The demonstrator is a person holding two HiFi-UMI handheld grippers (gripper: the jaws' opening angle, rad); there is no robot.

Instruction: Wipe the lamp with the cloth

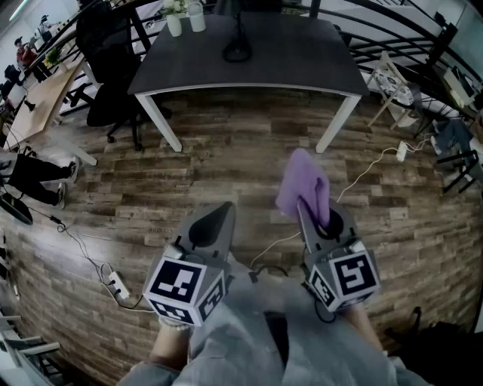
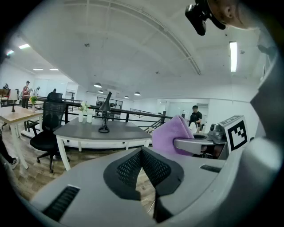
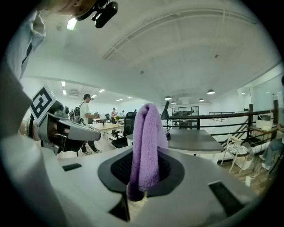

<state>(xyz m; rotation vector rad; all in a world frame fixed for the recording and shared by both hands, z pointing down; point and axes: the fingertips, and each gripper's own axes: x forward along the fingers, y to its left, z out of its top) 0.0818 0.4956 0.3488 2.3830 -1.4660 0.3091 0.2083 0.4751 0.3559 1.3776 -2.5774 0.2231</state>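
The lamp (image 1: 240, 32), a slim black desk lamp on a round base, stands upright near the middle of the dark grey table (image 1: 302, 64), well apart from both grippers and untouched. The purple cloth (image 1: 303, 188) is pinched in the right gripper (image 1: 306, 209), whose jaws are clamped on its lower part; in the right gripper view the cloth (image 3: 146, 142) rises folded and upright out of the black pads and partly covers the lamp behind it. The left gripper (image 1: 225, 209) is held just beside the right one, its jaws pressed together with nothing between them; the left gripper view shows the two ribbed black pads (image 2: 155, 166) meeting at the tip, with the lamp (image 2: 105, 116) on the table beyond and the cloth (image 2: 167, 135) to the right. Both grippers hang over the wood plank floor (image 1: 226, 158), on the near side of the table. At the table's far left corner stand two white vases (image 1: 185, 19) with greenery. A black office chair (image 1: 106, 71) stands to the table's left, a white chair (image 1: 392, 87) to its right, and a white power strip (image 1: 117, 285) lies on the floor at lower left.
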